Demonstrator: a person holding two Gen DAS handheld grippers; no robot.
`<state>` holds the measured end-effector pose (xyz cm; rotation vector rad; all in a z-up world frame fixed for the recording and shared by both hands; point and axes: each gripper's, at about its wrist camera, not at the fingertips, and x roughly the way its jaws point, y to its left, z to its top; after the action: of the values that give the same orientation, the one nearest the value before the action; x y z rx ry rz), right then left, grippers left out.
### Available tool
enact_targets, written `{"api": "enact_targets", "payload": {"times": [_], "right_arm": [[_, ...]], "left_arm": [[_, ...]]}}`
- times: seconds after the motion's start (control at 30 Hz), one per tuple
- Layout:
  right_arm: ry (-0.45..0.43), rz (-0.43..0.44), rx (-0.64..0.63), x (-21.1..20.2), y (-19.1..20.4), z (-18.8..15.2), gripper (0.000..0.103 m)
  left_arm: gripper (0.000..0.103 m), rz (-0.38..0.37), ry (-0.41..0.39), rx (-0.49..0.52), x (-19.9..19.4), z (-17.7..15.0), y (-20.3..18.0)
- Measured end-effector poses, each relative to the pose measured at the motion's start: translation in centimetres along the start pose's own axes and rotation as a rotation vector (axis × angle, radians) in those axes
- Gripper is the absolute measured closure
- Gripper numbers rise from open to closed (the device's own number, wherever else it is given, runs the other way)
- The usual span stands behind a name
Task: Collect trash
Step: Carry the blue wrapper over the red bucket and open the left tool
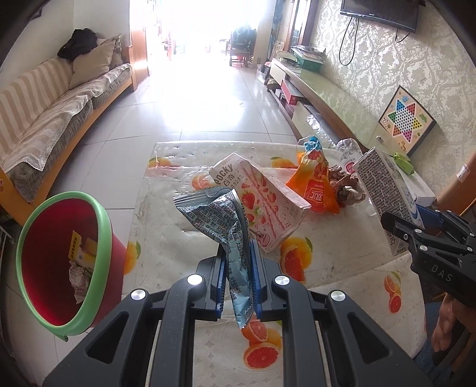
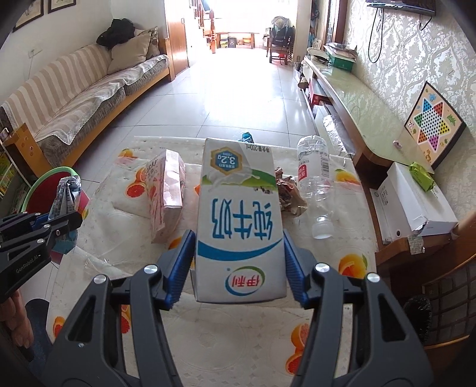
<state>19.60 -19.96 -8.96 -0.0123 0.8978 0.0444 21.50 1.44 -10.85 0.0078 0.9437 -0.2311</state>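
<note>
Left wrist: bin point(image 1: 102, 214) beside table edge point(image 1: 135, 238).

You are working in a home living room: a striped sofa point(image 2: 68, 98) with cushions lines one wall, a wall-mounted television point(image 1: 380, 12) hangs over a long low cabinet point(image 2: 354, 110), patterned wallpaper covers that wall, and tiled floor point(image 2: 238, 89) runs to a bright hallway.

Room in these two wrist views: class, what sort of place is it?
Most likely a home living room: a long striped cushioned sofa, a wall-mounted flat television, and a low table with a fruit-print plastic cloth.
</note>
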Motion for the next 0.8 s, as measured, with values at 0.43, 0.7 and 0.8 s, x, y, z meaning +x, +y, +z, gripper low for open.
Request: {"api": "enact_targets", "payload": {"times": [0.43, 0.7, 0.8], "right_arm": [[-0.029, 0.034, -0.068, -0.6, 5.6, 2.0, 0.048], [-0.028, 0.123, -0.157, 1.2, 13.4, 3.6, 0.049], [-0.025, 0.164, -0.193, 1.9, 17.1, 4.2, 0.049]], "left_arm": [[0.091, 0.029, -0.054, -0.048, -2.1, 0.9, 5.2], [0.090, 0.118, -0.055, -0.146, -2.7, 0.0, 13.8], [0.090, 0.155, -0.055, -0.189, -3.1, -0.5, 17.4]]}}
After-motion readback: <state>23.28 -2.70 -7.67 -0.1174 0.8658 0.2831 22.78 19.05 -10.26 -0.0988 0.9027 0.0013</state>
